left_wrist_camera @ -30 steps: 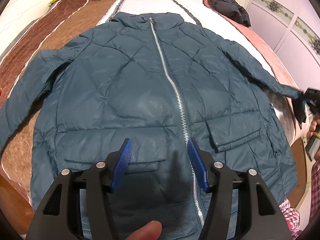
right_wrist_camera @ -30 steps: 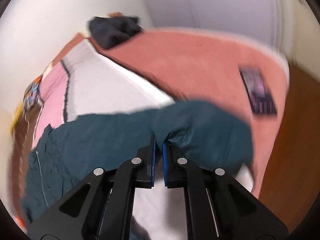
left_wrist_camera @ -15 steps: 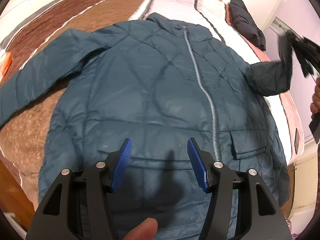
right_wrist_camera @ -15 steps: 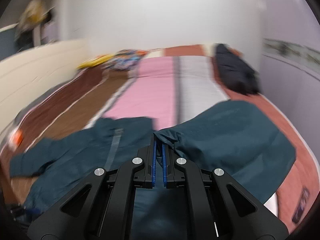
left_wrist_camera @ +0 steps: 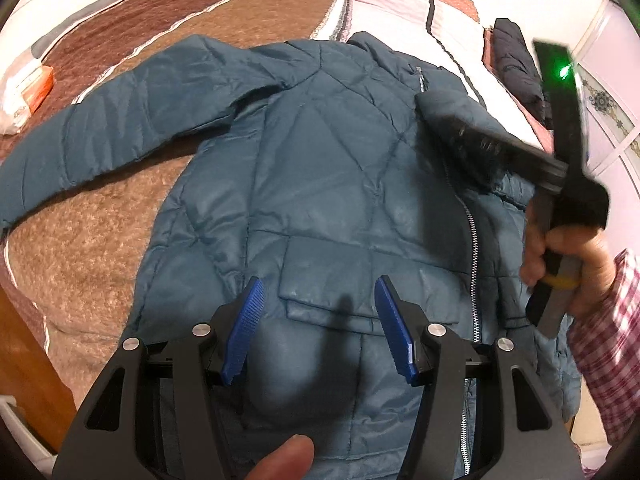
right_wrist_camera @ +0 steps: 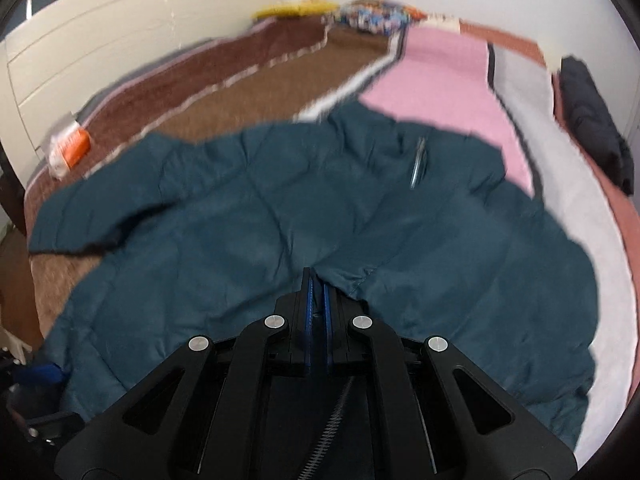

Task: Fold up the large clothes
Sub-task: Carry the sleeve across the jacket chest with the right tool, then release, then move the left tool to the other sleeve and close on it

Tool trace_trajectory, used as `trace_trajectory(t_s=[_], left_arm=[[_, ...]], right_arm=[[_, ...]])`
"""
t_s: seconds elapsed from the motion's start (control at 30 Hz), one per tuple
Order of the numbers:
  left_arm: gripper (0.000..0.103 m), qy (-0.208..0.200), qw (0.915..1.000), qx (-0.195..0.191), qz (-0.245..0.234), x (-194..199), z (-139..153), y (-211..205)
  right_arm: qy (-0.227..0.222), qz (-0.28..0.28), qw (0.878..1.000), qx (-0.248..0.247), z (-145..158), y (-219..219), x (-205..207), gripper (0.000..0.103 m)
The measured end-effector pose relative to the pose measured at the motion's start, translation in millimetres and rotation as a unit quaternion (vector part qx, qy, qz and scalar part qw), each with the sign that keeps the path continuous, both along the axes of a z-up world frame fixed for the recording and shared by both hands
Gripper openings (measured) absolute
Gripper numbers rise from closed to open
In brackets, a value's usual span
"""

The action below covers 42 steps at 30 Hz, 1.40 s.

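A teal quilted jacket [left_wrist_camera: 320,184] lies face up on a bed with a striped blanket [left_wrist_camera: 224,8], collar toward the far end and zip [left_wrist_camera: 472,248] closed down the front. Its right sleeve [right_wrist_camera: 460,240] is doubled in over the chest, held there by the cuff: the right gripper [right_wrist_camera: 316,292] has its blue pads nearly together on a pinch of that cuff fabric, and its jaws have just been easing apart a little with the cloth between them. The sleeve seems to be carried this way to narrow the jacket before its body is folded. A hand in a checked cuff [left_wrist_camera: 568,256] grasps that tool's handle beside the jacket's right edge.

The left gripper [left_wrist_camera: 320,328] hovers above the jacket's lower front, over the pocket flap [left_wrist_camera: 332,280], its jaws about half open and holding nothing (a fingertip shows at the bottom of its view). It looks ready to press or pinch the hem once the sleeve is laid.

The jacket's left sleeve [left_wrist_camera: 104,128] lies stretched out flat on the brown part of the blanket, not yet folded in.

Beyond that sleeve sits a white and orange packet [left_wrist_camera: 28,92]. Past the jacket's right shoulder a dark bundled garment [left_wrist_camera: 516,68] rests near the bed's edge. Neither lies in the folding path.
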State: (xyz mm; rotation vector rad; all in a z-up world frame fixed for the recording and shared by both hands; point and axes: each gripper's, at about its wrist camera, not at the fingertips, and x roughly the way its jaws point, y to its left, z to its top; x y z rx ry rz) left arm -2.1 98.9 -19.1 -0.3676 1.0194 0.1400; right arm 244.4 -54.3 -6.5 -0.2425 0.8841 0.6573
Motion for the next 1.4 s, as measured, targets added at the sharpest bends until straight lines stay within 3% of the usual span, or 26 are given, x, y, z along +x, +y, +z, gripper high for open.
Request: trace_trajectory(t_s=[0.07,0.2,0.33,0.5,0.73,0.83,1.0,1.2,1.33,1.4], left_arm=[[0.057,-0.001,1.0000,0.001,-0.001,1,0,0],[0.058,-0.003,0.9999,0.005,-0.011,6,0,-2],[0.060,-0.017,0.9991,0.020,-0.033,18,9,-14],[0.061,-0.043,0.9941,0.052,-0.085,44,24,-43],[0.061,-0.067,0.9768,0.094,-0.180,96,26,-94],[0.061,-0.059,0.9784,0.101,-0.171,103,13,-106],[0.061,-0.045,0.9884,0.040,-0.140,86,-5,-112],[0.062,-0.007,0.9903,0.017,-0.138,62,-10,-125],[0.063,-0.013,0.9911,0.033,-0.128,48,-3,-129],[0.073,-0.018,0.9916,0.043,-0.121,46,3,-128]], right_arm=[[0.036,0.000,0.999,0.020,-3,-10,0,0.028],[0.071,-0.012,0.994,0.078,9,-41,-6,0.037],[0.071,-0.057,0.989,0.114,22,-83,-24,0.048],[0.081,-0.115,0.981,0.134,21,-136,-47,0.049],[0.062,-0.152,0.981,0.106,5,-176,-88,0.049],[0.052,-0.152,0.982,0.094,-1,-182,-99,0.049],[0.056,-0.151,0.982,0.103,-7,-187,-107,0.049],[0.056,-0.146,0.982,0.105,-12,-190,-118,0.049],[0.051,-0.134,0.985,0.098,-13,-188,-125,0.049],[0.049,-0.129,0.986,0.097,-13,-187,-128,0.049]])
